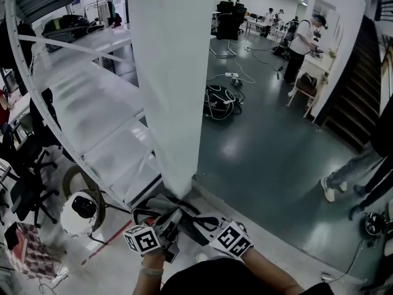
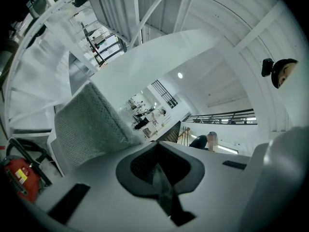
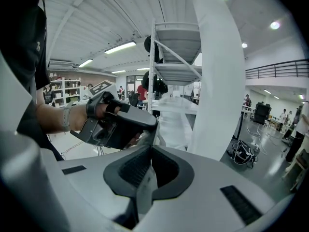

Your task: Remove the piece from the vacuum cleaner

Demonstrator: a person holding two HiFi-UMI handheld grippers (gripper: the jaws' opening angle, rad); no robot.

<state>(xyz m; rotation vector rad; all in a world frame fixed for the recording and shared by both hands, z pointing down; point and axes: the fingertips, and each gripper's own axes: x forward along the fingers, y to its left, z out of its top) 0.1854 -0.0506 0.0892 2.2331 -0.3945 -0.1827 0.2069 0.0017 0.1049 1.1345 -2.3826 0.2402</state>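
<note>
Left gripper (image 2: 157,153): jaws pressed together, empty
Right gripper (image 3: 148,153): jaws together, empty
Vacuum cleaner: not clearly seen
Care: steer clear of pillar (image 1: 169,72)

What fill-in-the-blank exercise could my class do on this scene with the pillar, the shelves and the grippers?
1. The pillar in the middle of the head view is ___ in colour.
2. In the head view, the shelves stand on the pillar's ___ side.
3. The bag lying on the dark floor is ___ in colour.
4. The left gripper has its jaws ___.
Missing words: white; left; black; shut.
</note>
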